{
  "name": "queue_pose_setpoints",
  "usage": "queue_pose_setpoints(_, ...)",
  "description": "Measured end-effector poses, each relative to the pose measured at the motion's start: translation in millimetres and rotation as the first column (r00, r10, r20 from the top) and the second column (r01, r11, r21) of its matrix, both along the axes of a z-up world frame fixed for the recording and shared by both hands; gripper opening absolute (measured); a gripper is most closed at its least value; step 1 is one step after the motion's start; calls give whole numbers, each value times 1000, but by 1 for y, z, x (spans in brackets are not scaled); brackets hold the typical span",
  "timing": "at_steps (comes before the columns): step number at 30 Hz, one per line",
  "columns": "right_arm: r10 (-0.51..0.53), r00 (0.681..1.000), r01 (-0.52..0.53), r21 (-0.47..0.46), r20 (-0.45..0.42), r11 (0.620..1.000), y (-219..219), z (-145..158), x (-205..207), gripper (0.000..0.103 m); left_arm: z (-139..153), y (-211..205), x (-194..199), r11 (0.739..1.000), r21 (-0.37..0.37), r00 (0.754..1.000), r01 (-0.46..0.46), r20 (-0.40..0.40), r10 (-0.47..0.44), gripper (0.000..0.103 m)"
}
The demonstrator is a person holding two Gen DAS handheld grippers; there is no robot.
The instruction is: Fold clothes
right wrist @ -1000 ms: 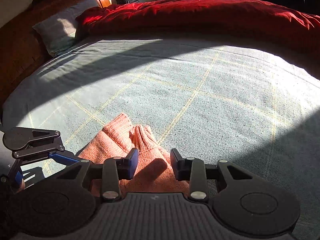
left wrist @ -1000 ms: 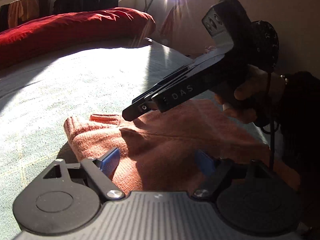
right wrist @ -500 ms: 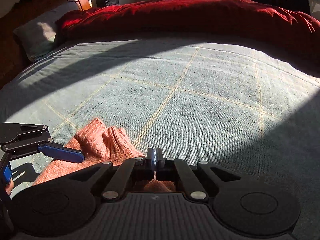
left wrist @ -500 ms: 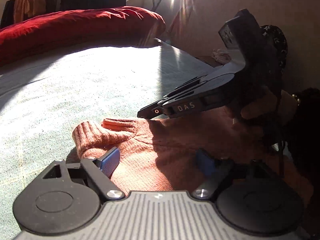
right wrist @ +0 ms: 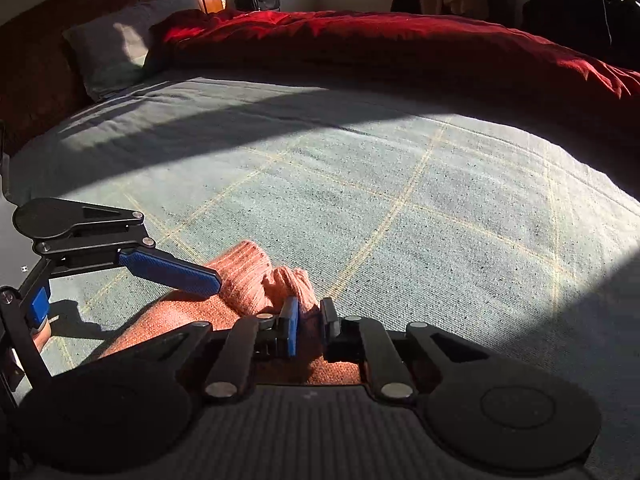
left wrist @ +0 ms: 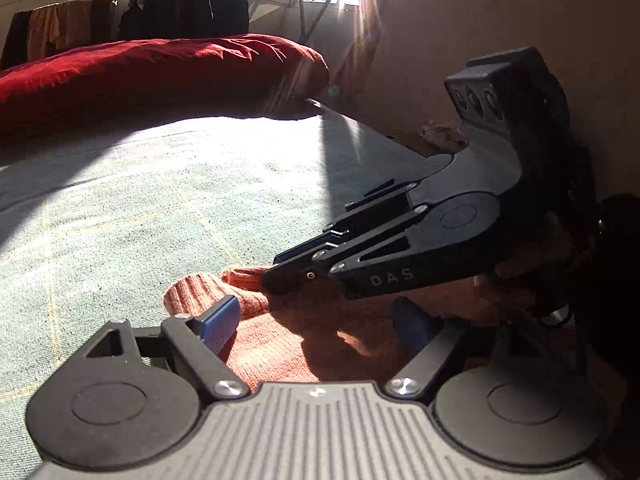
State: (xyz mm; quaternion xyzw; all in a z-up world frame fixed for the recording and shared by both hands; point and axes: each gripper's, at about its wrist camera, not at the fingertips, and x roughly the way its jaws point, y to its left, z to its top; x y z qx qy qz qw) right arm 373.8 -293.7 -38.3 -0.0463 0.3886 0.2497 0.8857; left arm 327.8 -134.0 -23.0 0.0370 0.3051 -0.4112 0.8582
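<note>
An orange knit sweater (left wrist: pixel 280 344) lies on the grey-green bedspread (left wrist: pixel 140 208), its ribbed cuffs (right wrist: pixel 250 276) bunched at the far end. My right gripper (right wrist: pixel 310 324) pinches a fold of the knit beside the cuffs; its jaws are easing open slightly with the fabric still pressed between the pads. In the left wrist view it (left wrist: pixel 276 280) comes in from the right, held by a hand, tips down on the sweater. My left gripper (left wrist: pixel 316 320) stands open, low over the sweater, with nothing gripped. One of its blue fingers (right wrist: pixel 172 270) reaches toward the cuffs in the right wrist view.
A red duvet (right wrist: pixel 400 44) is heaped along the far side of the bed, with a grey pillow (right wrist: pixel 116 44) and wooden headboard (right wrist: pixel 36 72) at the left. Dark clothes hang on a rack (left wrist: pixel 192 0) by the window. The bed's edge (left wrist: pixel 360 124) lies to the right.
The right gripper went from open over the sweater to closed on a fold of it near the cuffs, dropping lower. The left gripper stayed open and shifted slightly.
</note>
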Motion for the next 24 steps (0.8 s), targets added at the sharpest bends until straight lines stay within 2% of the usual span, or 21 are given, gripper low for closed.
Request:
queue_pose_setpoints(2,-32,999,32,29,9,999,-5,4,1,12,0,-7,2,1000,17,999,24,26,-24,84)
queue_pose_setpoints(5,-69,996,70,16,-57,997,-6,-6,13,14,-14,-16,23,995,86,994,-56,-92,64,86)
queue_pose_setpoints(6,-90,993,91,16,-77,996,-8,-10,16,17,-17,-12,29,992,75,985,-101,-132,110,86)
queue_pose_setpoints(7,-114,989,118,33,-89,993,-12,-10,16,28,-18,-7,33,988,66,977,-137,-157,146,86)
queue_pose_setpoints(8,-138,985,144,49,-101,988,-17,-9,16,36,-15,-2,31,985,63,974,-160,-153,168,83)
queue_pose_setpoints(10,-179,979,188,84,-95,979,-31,2,6,39,-7,6,22,979,66,972,-192,-127,199,83)
queue_pose_setpoints(12,-196,979,200,74,-63,977,-42,17,-10,43,2,11,9,979,74,975,-189,-105,196,83)
queue_pose_setpoints(14,-214,976,218,95,-47,971,-58,30,-31,60,12,15,-9,979,83,979,-184,-79,190,83)
queue_pose_setpoints(17,-233,970,241,139,-73,960,-78,39,-66,64,21,17,-47,985,94,988,-142,-52,148,83)
queue_pose_setpoints(20,-232,967,247,185,-101,951,-89,41,-101,68,29,14,-87,994,74,996,-79,-41,82,84)
queue_pose_setpoints(22,-221,969,242,237,-110,941,-91,40,-119,73,30,6,-108,997,60,999,-39,-30,40,84)
queue_pose_setpoints(24,-234,966,255,249,-110,934,-90,31,-127,74,21,-4,-118,997,77,999,-25,-23,27,84)
